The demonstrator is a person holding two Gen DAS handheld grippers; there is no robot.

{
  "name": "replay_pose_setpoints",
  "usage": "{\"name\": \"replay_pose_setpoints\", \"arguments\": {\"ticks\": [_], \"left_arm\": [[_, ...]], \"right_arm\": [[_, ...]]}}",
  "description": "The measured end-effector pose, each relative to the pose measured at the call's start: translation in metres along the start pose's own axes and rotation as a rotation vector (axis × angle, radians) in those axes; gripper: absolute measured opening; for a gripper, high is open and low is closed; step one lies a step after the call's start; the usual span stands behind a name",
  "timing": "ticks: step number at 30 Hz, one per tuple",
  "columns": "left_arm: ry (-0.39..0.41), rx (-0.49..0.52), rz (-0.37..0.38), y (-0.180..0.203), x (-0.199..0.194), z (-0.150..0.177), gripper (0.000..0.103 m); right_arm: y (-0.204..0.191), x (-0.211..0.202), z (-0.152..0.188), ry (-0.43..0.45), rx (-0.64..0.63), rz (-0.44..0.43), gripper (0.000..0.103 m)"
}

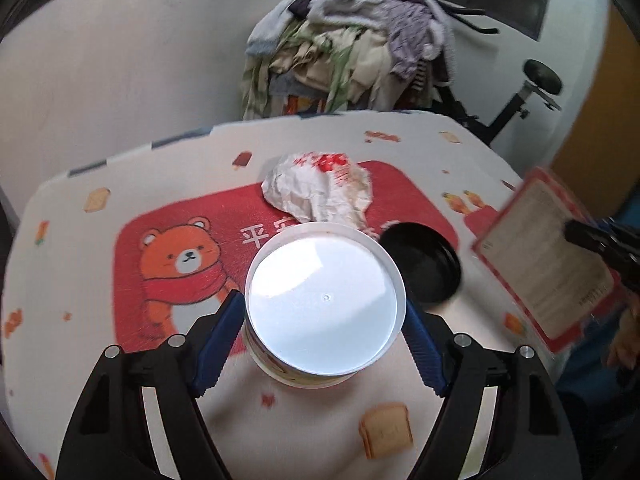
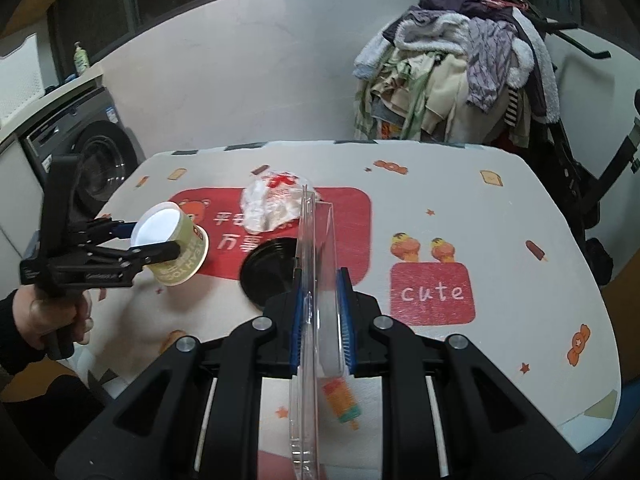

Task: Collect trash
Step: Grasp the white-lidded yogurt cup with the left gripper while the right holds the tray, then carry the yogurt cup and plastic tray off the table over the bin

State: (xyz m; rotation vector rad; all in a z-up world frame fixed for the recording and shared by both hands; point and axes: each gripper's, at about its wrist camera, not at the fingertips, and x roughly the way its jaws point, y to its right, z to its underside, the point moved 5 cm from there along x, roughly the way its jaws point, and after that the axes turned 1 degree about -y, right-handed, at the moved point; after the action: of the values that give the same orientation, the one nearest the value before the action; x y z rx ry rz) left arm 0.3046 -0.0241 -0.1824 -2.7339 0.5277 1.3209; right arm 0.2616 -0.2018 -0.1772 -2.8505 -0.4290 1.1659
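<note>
My left gripper (image 1: 325, 316) is shut on a white paper cup (image 1: 324, 300) with a yellow printed wall, held above the table; the gripper (image 2: 154, 240) and cup (image 2: 176, 248) also show in the right wrist view. My right gripper (image 2: 322, 312) is shut on a clear plastic package with a red-edged card (image 2: 314, 280), held on edge; the package also shows in the left wrist view (image 1: 548, 260). A crumpled white and red wrapper (image 1: 320, 188) and a black round lid (image 1: 420, 268) lie on the table; both show in the right wrist view, the wrapper (image 2: 272, 204) behind the lid (image 2: 270, 272).
The table (image 2: 500, 240) has a white cloth with cartoon prints and a red bear mat (image 1: 168, 264). A heap of clothes (image 2: 460, 72) hangs on an exercise bike behind it. A washing machine (image 2: 96, 160) stands at the left.
</note>
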Motion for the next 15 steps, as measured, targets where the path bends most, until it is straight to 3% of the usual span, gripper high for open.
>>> {"name": "replay_pose_setpoints", "arguments": {"ticks": [6,15], "left_arm": [[0.054,0.009,0.028,0.018,-0.057,0.021,0.075],[0.106,0.016,0.062,0.055,-0.132,0.083,0.075]], "right_arm": [[-0.027,-0.022,0.013,0.002,-0.035,-0.018,0.019],[-0.057,-0.059,0.05,-0.003,-0.069,-0.047,0.019]]}}
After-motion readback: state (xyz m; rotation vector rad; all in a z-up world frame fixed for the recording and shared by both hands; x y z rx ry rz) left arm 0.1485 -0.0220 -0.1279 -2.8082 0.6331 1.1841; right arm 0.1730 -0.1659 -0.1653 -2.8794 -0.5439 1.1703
